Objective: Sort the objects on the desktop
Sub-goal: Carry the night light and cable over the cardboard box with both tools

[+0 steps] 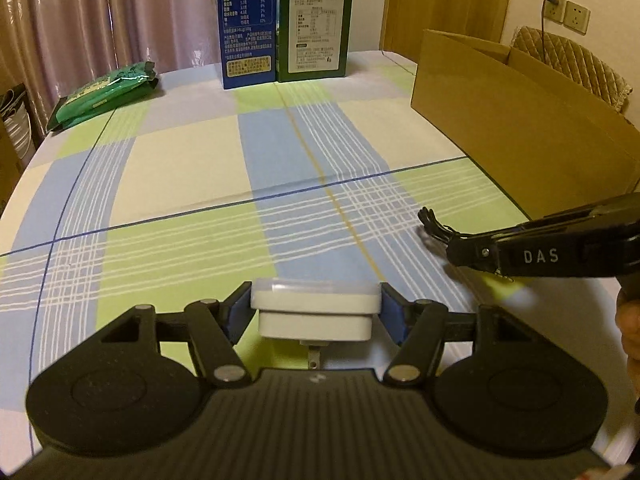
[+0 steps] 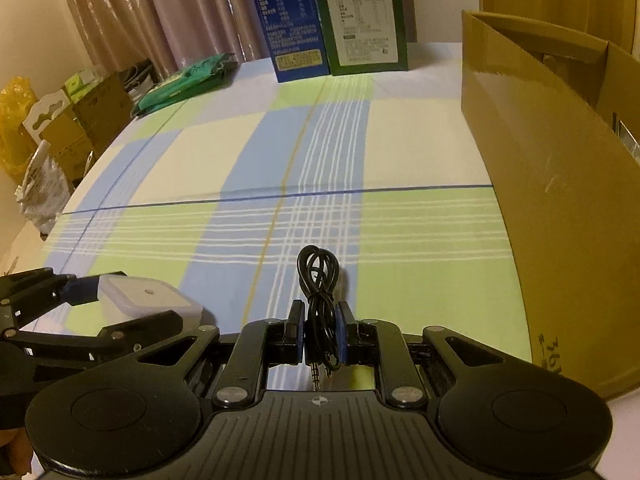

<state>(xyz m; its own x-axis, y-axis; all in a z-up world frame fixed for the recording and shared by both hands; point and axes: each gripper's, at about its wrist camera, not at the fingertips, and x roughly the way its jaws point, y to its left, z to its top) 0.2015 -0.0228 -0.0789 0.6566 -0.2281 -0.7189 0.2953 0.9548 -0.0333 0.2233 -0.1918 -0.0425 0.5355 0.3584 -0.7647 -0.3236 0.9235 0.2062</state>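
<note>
I had the white charger (image 1: 315,312) clamped between the fingers of my left gripper (image 1: 316,308), its metal prong pointing back toward the camera, carried just above the near part of the checked tablecloth (image 1: 192,168). My right gripper (image 2: 320,334) was pinched tight on the coiled black audio cable (image 2: 319,276), loops sticking out forward and the jack plugs hanging behind the pads. Both loads sat near each other, the charger to the left of the cable. The open cardboard box (image 2: 552,184) stood on the right side of the table, close beside my right gripper (I took it for the destination, though I couldn't see inside). By my reading, two items were picked up and neither was yet dropped off. Far off, a green packet (image 1: 104,94) lay at the left edge, and a blue carton (image 1: 247,28) and green carton (image 1: 316,26) stood upright side by side at the far end, perhaps waiting for sorting
</note>
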